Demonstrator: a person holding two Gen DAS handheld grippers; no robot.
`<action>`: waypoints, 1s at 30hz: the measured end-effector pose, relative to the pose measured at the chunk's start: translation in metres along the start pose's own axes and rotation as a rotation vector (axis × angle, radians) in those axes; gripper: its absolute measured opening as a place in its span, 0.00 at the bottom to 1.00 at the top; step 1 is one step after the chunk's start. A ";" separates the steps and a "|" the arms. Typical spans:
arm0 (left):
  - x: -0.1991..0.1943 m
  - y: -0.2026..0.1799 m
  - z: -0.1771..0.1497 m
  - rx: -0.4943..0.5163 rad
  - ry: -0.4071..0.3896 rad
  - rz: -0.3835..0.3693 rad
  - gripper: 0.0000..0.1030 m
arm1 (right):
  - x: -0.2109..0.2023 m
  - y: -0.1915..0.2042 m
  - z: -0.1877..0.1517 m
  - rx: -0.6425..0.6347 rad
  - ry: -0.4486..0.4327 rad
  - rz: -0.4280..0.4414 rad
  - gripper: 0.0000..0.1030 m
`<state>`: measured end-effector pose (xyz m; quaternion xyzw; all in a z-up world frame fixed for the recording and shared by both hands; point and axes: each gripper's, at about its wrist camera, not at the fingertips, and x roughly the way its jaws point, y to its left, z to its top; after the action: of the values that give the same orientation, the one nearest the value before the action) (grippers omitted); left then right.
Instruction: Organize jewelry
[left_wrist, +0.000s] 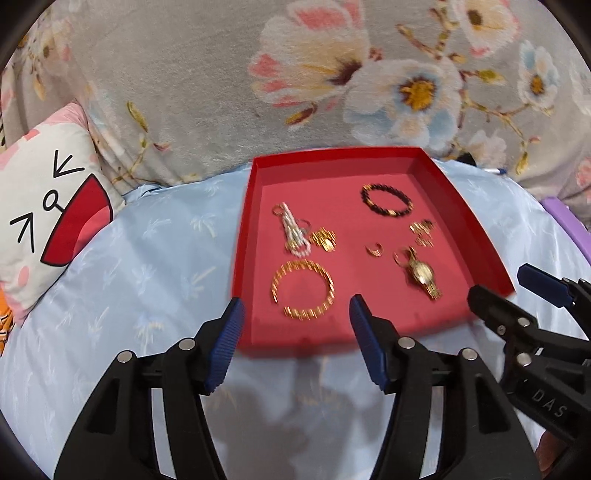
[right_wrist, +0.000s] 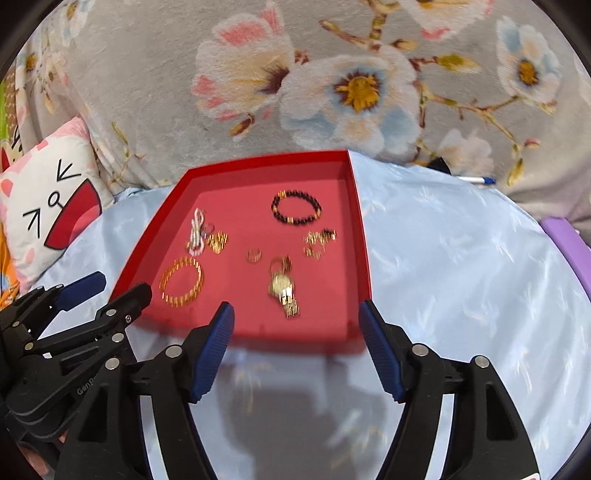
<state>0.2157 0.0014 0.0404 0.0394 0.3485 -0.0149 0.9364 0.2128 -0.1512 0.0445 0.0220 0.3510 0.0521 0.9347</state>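
On pale blue bedding (left_wrist: 147, 258), the left gripper (left_wrist: 297, 308) hangs spread and empty before the red tray (left_wrist: 246, 236) holding a gold bangle (left_wrist: 302, 290), dark beaded bracelet (left_wrist: 386, 200) and gold watch (left_wrist: 423, 275), with the right gripper (right_wrist: 295, 312) likewise spread, empty.

Left wrist view: looking forward and downward along its own fingers, sitting close above the near edge of the red tray (left_wrist: 255, 258).
Right wrist view: facing the same way from just right of it, equally close.
Shared: both are showing the tray, the floral blanket (right_wrist: 147, 92) behind, and each other's gripper.
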 end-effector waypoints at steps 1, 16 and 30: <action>-0.003 -0.004 -0.006 0.010 -0.002 0.005 0.56 | -0.003 0.001 -0.006 -0.004 0.000 -0.007 0.68; -0.031 -0.024 -0.068 0.035 0.004 0.063 0.67 | -0.034 -0.004 -0.068 -0.013 0.004 -0.105 0.71; -0.046 -0.018 -0.079 0.002 -0.035 0.123 0.78 | -0.049 -0.002 -0.085 0.007 -0.039 -0.094 0.77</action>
<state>0.1280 -0.0095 0.0097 0.0613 0.3291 0.0418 0.9414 0.1200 -0.1584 0.0123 0.0099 0.3336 0.0065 0.9427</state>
